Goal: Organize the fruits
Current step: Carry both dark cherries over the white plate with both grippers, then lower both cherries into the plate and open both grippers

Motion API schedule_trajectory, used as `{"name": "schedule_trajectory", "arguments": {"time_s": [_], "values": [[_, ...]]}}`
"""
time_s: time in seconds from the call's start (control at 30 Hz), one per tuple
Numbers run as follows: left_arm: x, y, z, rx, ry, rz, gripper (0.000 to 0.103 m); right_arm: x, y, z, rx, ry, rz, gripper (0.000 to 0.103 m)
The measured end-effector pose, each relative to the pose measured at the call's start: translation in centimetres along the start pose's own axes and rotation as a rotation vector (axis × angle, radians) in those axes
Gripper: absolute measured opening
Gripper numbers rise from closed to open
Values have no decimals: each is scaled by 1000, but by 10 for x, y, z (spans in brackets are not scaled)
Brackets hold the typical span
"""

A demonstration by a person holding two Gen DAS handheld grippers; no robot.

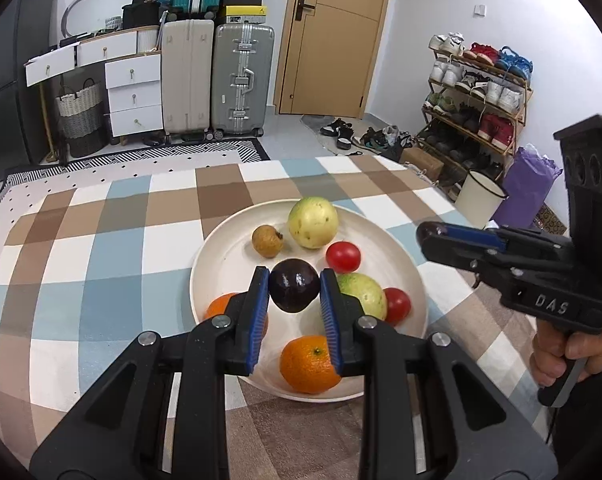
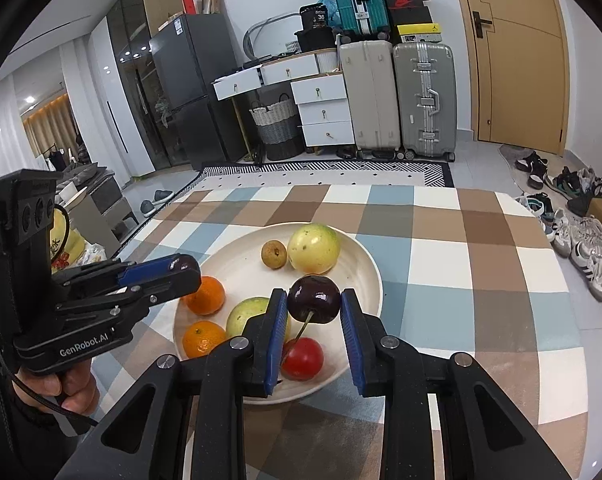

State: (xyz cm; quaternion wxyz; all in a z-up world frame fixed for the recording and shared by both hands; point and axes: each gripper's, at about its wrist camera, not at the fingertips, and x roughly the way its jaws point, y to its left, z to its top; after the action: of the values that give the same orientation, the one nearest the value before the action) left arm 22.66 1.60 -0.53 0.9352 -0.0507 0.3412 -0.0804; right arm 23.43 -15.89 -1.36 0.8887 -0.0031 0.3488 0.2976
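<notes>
In the left wrist view my left gripper [image 1: 294,277] is shut on a dark purple cherry [image 1: 294,292], held above the cream plate [image 1: 229,272]. In the right wrist view my right gripper [image 2: 313,297] is shut on a second dark cherry [image 2: 314,300], whose stem hangs down over the plate [image 2: 241,260]. On the plate lie a yellow-green guava [image 1: 313,222], a small brown longan [image 1: 267,241], two tomatoes [image 1: 343,257], two oranges [image 1: 309,364] and another green fruit [image 1: 363,294]. The right gripper [image 1: 427,235] also shows over the plate's right side, and the left gripper [image 2: 185,267] over its left.
A checked cloth [image 1: 101,260] covers the table under the plate. Beyond the table's right edge stand a white bin [image 1: 479,198] and a shoe rack [image 1: 477,96]. Suitcases [image 2: 397,96] and white drawers [image 2: 325,112] line the far wall. A hand [image 2: 73,388] grips the left tool.
</notes>
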Motion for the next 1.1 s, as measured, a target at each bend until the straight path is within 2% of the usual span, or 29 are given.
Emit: {"name": "schedule_trajectory", "arguments": {"time_s": [0.73,0.83,0.9,0.97,1.03,1.1], "values": [[28,3,-11,9,19,17,23,40,-4,-9,18,37,-57,28],[26,3,-10,9,12,18,23,39,-9,-9,32,29,-68,31],[24,4,-8,0,6,11,25,35,-12,-8,36,17,-74,40],[20,4,-8,-4,-1,12,38,27,-13,-7,41,-8,-78,51],[14,4,-7,-9,-21,39,74,19,-12,-5,45,-22,-85,58],[6,4,-8,-18,-55,62,87,14,-12,-5,41,-26,-85,75]]}}
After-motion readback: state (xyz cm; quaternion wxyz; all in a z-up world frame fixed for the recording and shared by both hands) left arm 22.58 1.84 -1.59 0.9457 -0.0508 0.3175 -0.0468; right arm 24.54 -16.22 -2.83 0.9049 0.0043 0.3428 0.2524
